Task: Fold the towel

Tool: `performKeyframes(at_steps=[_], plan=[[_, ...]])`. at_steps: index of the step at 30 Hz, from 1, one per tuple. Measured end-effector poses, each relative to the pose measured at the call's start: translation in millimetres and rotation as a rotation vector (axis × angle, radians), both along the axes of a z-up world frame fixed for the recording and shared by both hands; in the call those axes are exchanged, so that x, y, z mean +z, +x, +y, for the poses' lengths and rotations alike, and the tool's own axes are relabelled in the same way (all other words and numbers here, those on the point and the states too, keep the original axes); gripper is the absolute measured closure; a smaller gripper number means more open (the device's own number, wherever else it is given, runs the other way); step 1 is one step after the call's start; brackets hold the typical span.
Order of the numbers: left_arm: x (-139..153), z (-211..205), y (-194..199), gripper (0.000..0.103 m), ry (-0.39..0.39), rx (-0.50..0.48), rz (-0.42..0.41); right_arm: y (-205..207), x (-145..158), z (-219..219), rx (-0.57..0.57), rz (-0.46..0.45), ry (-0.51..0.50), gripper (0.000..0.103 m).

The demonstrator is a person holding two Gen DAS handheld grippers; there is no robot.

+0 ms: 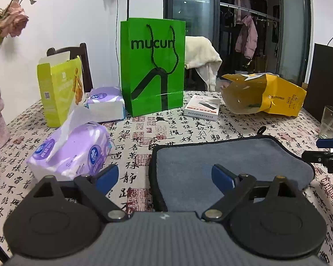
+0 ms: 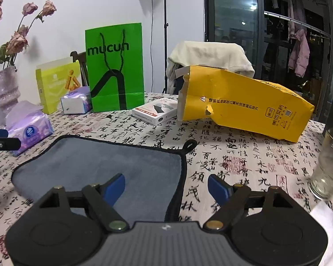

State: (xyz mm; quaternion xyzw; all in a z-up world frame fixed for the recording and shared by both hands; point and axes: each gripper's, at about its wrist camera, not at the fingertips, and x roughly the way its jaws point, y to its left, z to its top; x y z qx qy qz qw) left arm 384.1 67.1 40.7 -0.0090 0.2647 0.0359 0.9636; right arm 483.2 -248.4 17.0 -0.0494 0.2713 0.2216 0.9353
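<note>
A grey towel [image 1: 222, 155] with black trim lies on the calligraphy-print tablecloth; it also shows in the right wrist view [image 2: 104, 161]. It has a small hanging loop [image 2: 189, 143] at its far right corner. My left gripper [image 1: 165, 177] is open and straddles the towel's left edge near the front. My right gripper [image 2: 166, 187] is open and straddles the towel's right edge near the front. Neither holds anything. The right gripper's tip shows at the right of the left wrist view [image 1: 328, 153].
A purple tissue pack [image 1: 73, 150] lies left of the towel. A green paper bag [image 1: 152, 66], a lime box [image 1: 60, 90], a white box [image 2: 155, 110] and a yellow bag [image 2: 244, 106] stand behind it. A glass [image 2: 328, 166] stands at the right. A vase [image 2: 4, 90] stands at the far left.
</note>
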Motion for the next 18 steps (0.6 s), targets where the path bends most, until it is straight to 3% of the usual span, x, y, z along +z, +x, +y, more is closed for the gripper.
performKeyframes(at_steps=[18], plan=[[5,-11,-53,0.003,0.020,0.004,-0.048,-58,4,-4,-0.008,-0.025,0.033,0.021]])
